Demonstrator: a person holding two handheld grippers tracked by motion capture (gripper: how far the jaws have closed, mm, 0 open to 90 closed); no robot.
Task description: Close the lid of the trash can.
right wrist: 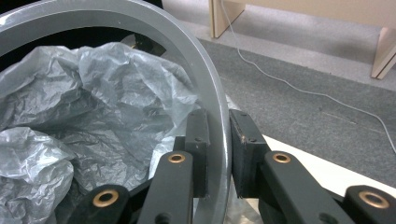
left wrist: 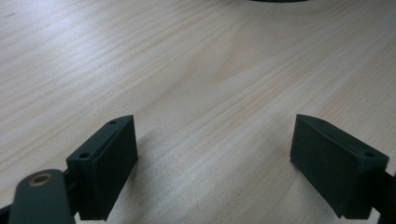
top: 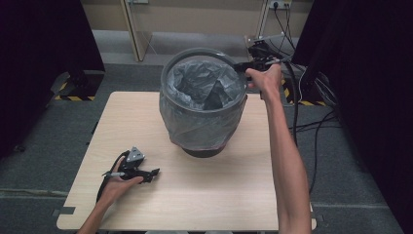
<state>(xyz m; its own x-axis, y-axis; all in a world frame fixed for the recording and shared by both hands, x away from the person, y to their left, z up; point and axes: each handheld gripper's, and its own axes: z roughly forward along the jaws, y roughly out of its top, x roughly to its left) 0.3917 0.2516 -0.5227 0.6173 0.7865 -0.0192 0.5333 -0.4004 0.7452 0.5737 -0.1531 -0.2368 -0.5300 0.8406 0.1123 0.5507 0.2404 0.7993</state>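
Note:
A bin (top: 203,127) wrapped in a grey plastic bag (top: 202,83) stands at the middle of the wooden table (top: 195,195). A grey ring (top: 197,49) sits at its mouth. My right gripper (top: 242,66) is at the ring's far right side. In the right gripper view its jaws (right wrist: 218,116) are shut on the grey ring (right wrist: 140,21), one pad inside and one outside, with the crumpled bag (right wrist: 93,93) to the left. My left gripper (top: 153,173) rests on the table at the near left. It stands open (left wrist: 215,135) over bare wood (left wrist: 187,60).
Dark curtains (top: 44,58) hang on both sides. Cables (top: 311,122) trail over the grey floor to the right of the table. Wooden furniture legs (top: 134,29) stand behind the bin. The bin's dark base (left wrist: 280,1) sits beyond the left gripper.

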